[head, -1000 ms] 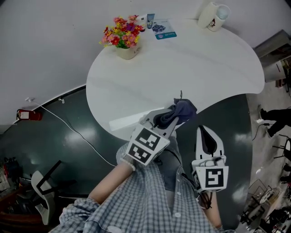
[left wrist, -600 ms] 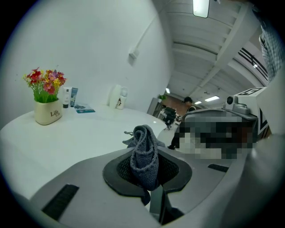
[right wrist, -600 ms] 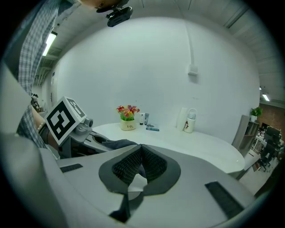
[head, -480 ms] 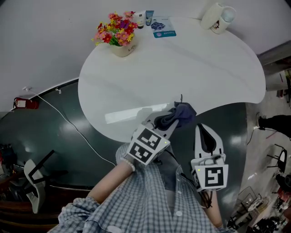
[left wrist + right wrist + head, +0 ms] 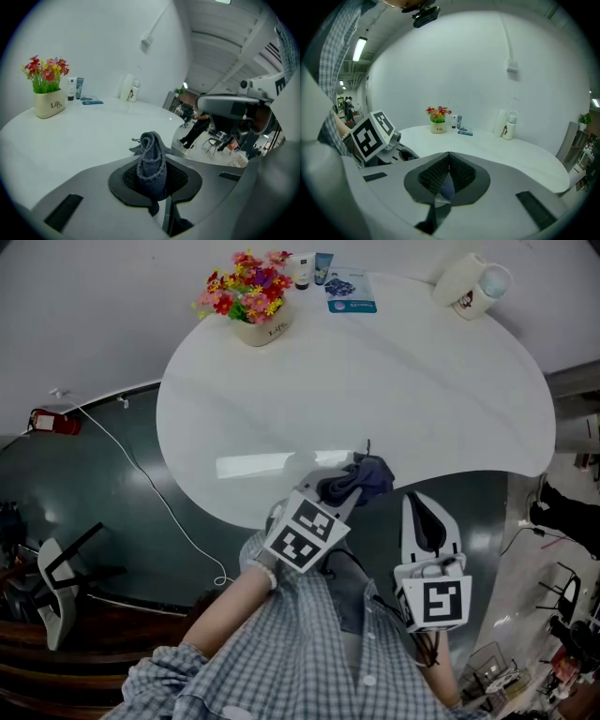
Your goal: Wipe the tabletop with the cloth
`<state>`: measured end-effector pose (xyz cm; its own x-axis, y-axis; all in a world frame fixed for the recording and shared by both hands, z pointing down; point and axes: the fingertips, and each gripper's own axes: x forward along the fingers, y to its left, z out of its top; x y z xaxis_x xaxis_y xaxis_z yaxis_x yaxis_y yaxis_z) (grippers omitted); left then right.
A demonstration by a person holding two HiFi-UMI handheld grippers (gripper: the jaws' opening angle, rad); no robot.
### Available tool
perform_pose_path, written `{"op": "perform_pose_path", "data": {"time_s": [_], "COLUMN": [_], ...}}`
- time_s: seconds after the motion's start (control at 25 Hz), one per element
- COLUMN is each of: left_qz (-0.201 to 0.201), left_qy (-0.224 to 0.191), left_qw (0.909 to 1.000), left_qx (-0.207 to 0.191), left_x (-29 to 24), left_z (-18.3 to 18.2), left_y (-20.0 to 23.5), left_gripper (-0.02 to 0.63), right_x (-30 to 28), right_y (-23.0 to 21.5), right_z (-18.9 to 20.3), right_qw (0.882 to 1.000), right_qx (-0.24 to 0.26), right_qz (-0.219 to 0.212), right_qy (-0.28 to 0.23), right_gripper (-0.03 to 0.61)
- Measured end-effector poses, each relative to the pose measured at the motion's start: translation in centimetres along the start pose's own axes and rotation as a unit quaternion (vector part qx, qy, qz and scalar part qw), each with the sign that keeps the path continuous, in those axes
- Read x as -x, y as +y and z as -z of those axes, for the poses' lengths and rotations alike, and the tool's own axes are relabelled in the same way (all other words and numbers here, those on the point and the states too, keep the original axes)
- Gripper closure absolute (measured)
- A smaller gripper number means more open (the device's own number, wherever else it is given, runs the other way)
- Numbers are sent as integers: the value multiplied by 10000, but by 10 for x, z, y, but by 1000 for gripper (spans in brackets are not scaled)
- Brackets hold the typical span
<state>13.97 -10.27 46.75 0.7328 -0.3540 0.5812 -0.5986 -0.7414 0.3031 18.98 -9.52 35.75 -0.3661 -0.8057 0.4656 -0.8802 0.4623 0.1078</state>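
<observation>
A dark grey-blue cloth (image 5: 372, 473) hangs bunched from my left gripper (image 5: 341, 489), which is shut on it at the near edge of the white round table (image 5: 375, 381). In the left gripper view the cloth (image 5: 151, 159) stands rolled up between the jaws, just over the tabletop (image 5: 70, 140). My right gripper (image 5: 429, 523) sits off the table to the right, over the dark floor, and nearer to me. In the right gripper view its jaws meet with nothing held, and the right gripper (image 5: 448, 168) points toward the table (image 5: 501, 150).
At the table's far side stand a pot of flowers (image 5: 253, 298), two small bottles (image 5: 311, 268), a blue card (image 5: 352, 292) and a white jug with a mug (image 5: 472, 282). A white cable (image 5: 141, 486) and a chair (image 5: 58, 579) are on the floor at left.
The head view has shifted, so the table sits a little differently in frame. My left gripper keeps the cloth at the near table edge, slightly further left. The right gripper has not moved.
</observation>
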Motion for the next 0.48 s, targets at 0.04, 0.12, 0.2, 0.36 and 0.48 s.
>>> {"op": "perform_pose_path", "data": {"time_s": [0.04,0.12,0.2,0.36,0.48], "left_qz": [-83,-194,-219,-361,-460], "left_qy": [136,344,468,692,751], "left_qw": [9998,9989,9983,9964,9949], "left_qx": [-96,-244,-254,-334,-501], "left_x": [-4,-11,-16,-25,-28], "left_z": [5,12,19,29,31], "left_y": [2,3,2,4,6], "left_gripper": [557,557,557,555,555], "right_x": [-1,-2,-3,-3,-4], "right_y": [-2,-5,-8,-12,-15], "right_z": [1,2,3,8,9], "right_qw": [10000,9999,9998,9994,9990], "right_qx": [14,41,67,134,163], "right_qz": [-41,-112,-177,-315,-418], "right_qy": [7,1,-23,20,9], "right_gripper": [569,569,569,569,569]}}
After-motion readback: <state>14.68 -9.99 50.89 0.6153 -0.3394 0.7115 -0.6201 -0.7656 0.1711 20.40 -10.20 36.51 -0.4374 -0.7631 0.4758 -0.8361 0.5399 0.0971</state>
